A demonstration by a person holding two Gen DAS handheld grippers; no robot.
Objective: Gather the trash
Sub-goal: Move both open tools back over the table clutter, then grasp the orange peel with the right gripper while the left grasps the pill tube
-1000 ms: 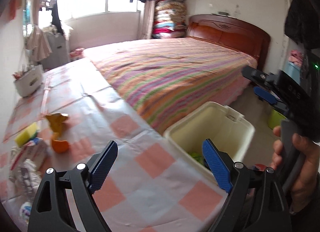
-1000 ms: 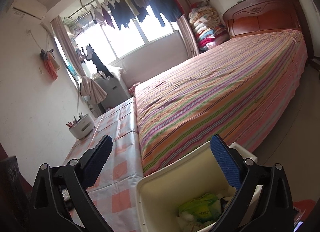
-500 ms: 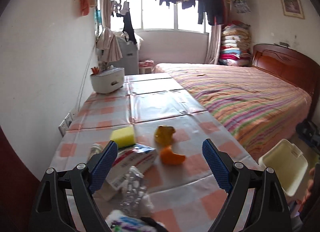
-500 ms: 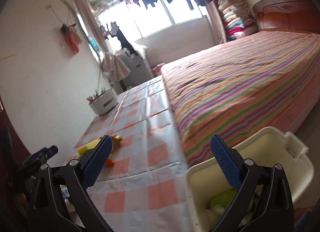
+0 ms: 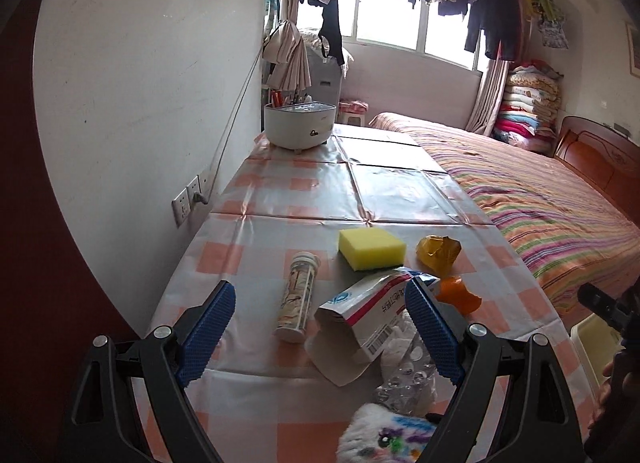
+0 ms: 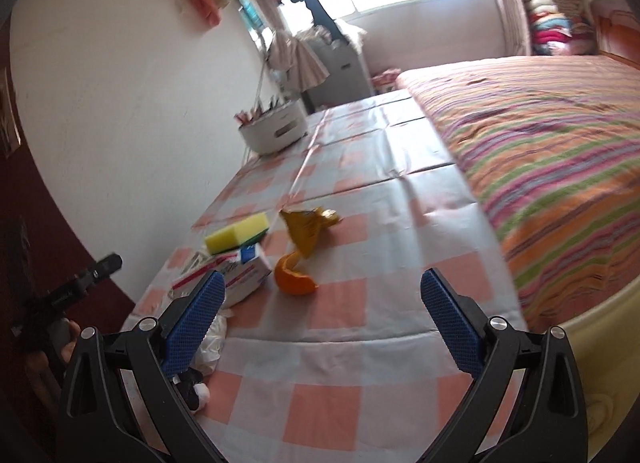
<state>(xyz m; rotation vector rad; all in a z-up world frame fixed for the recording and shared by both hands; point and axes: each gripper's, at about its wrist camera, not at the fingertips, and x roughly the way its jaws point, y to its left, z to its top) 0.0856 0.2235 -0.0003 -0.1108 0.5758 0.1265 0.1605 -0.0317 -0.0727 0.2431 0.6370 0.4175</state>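
Trash lies on the checked tablecloth [image 5: 280,191]: a torn white carton [image 5: 362,309], a tablet tube [image 5: 297,297], an orange peel [image 5: 458,297], a crumpled yellow wrapper [image 5: 438,249], a blister pack [image 5: 408,379] and a yellow sponge [image 5: 372,249]. My left gripper [image 5: 320,335] hovers open over the tube and carton, gripping nothing. My right gripper [image 6: 324,319] is open above the cloth, just short of the orange peel [image 6: 294,273] and yellow wrapper [image 6: 308,229]. The carton [image 6: 244,277] sits by its left finger. The cream bin's rim [image 6: 596,327] shows at the right edge.
A white round holder [image 5: 300,123] stands at the table's far end by the wall. A striped bed [image 5: 552,207] borders the table on the right. A furry white toy [image 5: 384,435] lies at the near edge. The wall socket [image 5: 188,201] is on the left.
Both grippers swung left, away from the bin and over the table. The trash pile now fills both views, and the bin has slid to the right edge. Jaws stayed open.
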